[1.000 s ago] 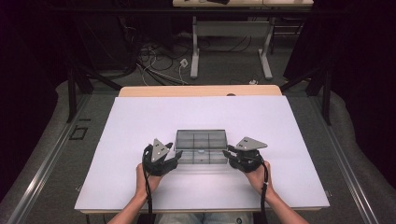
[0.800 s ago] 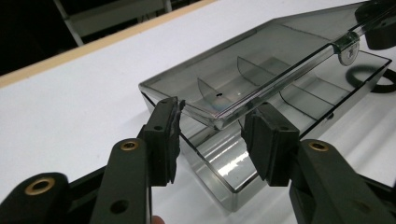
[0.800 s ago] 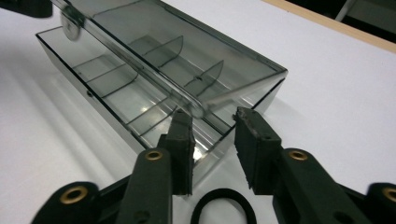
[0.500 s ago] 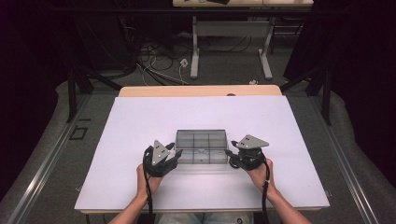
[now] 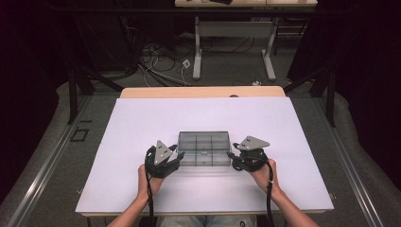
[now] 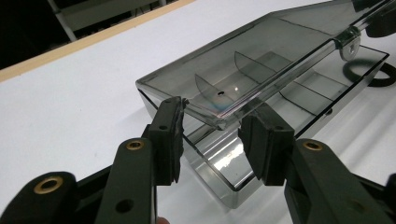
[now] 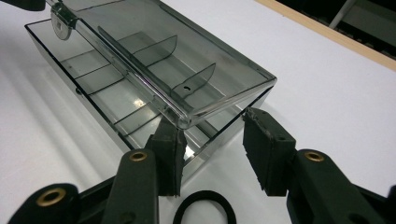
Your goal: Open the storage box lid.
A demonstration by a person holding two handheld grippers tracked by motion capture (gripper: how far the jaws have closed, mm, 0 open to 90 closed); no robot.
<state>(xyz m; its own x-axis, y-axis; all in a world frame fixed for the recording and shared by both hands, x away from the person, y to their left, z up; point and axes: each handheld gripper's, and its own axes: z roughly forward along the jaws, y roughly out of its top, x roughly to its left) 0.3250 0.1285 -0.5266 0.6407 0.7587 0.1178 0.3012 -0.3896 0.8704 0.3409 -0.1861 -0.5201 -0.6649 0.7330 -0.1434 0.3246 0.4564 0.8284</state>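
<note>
A smoky clear compartment box point(image 5: 204, 149) lies on the white table, its lid point(image 6: 261, 46) tilted partly up. My left gripper point(image 5: 178, 156) is at the box's left end. Its jaws have just been closing and stand open astride the lid's front corner point(image 6: 217, 109), one pad point(image 6: 170, 135) touching the lid's edge. My right gripper point(image 5: 231, 158) is at the right end. Its jaws have just been opening and stand apart point(image 7: 210, 122). One pad point(image 7: 168, 149) sits under the lid point(image 7: 140, 18) corner; the other is clear of it.
The white table top point(image 5: 142, 123) spreads wide around the box, with a wooden edge at the back. A black ring point(image 7: 203, 207) lies on the table by the box's right end. Desk legs and cables stand on the floor beyond.
</note>
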